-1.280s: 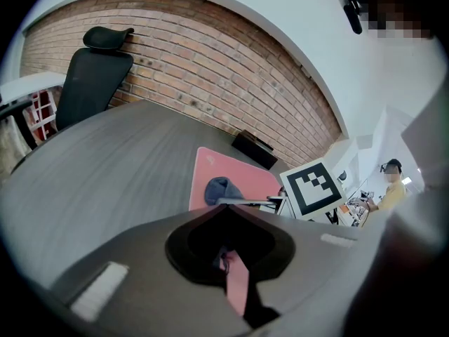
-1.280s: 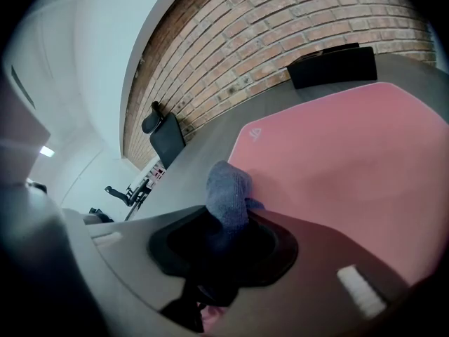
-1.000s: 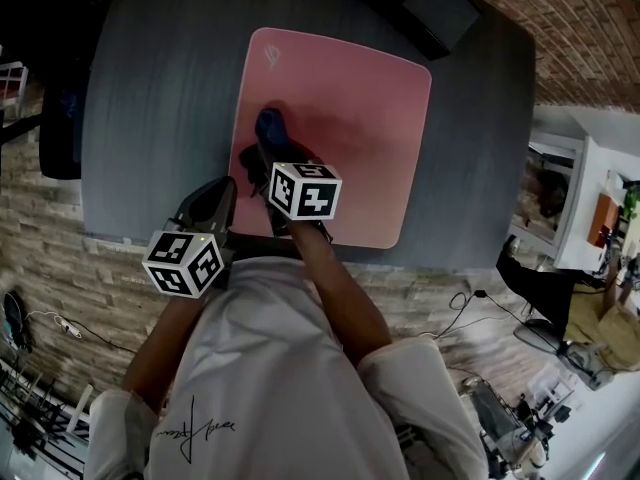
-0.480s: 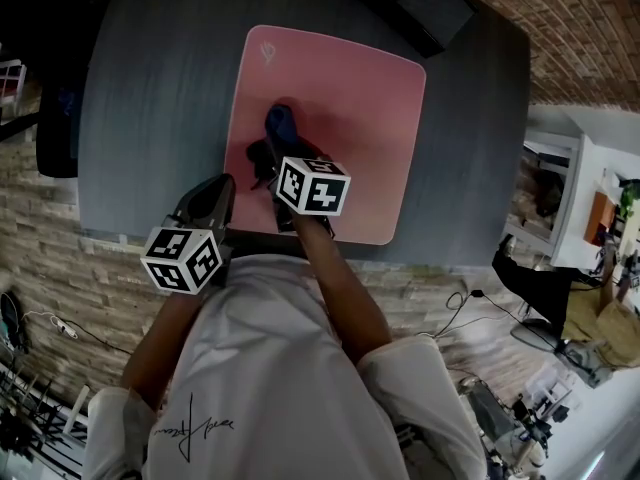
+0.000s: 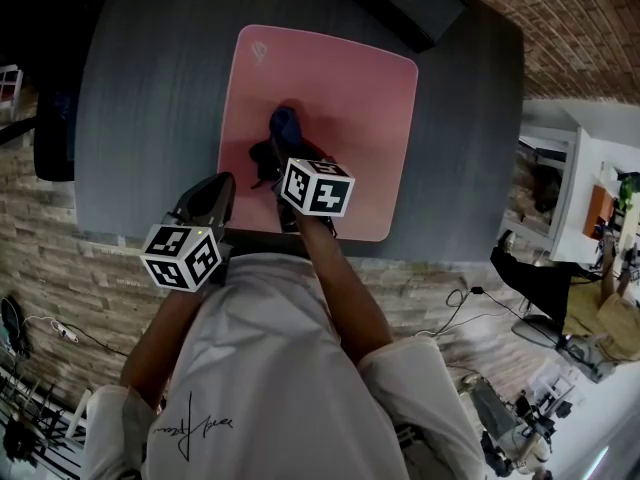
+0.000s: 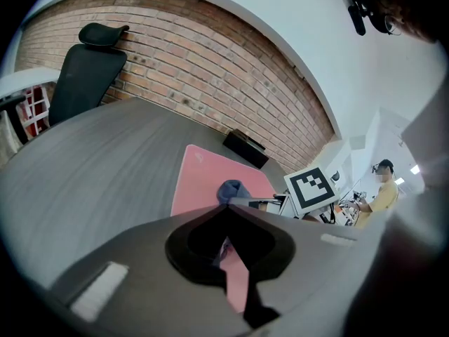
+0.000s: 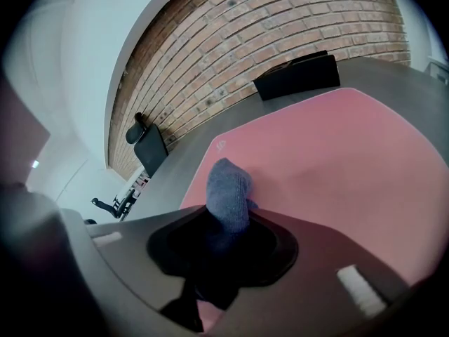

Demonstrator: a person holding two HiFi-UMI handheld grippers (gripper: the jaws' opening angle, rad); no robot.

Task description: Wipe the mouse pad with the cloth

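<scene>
A pink mouse pad [image 5: 350,88] lies on the dark grey table [image 5: 150,98]. My right gripper [image 5: 279,146] is over the pad's near left part, shut on a blue cloth [image 5: 283,122] that pokes out beyond its tips. In the right gripper view the cloth [image 7: 228,192] stands up between the jaws of this gripper [image 7: 227,221], over the pad [image 7: 337,153]. My left gripper [image 5: 217,194] hovers at the table's near edge, left of the pad. In its own view, the left gripper [image 6: 228,209] is shut and holds nothing, with the cloth [image 6: 230,189] and pad [image 6: 200,177] ahead.
A black box [image 5: 430,3] sits on the table beyond the pad's far right corner. A black office chair [image 6: 81,69] stands at the table's left side, before a brick wall. Bare table surface [image 6: 91,160] lies left of the pad.
My right gripper has slid the cloth a little to the right across the pad. The left gripper has stayed in place.
</scene>
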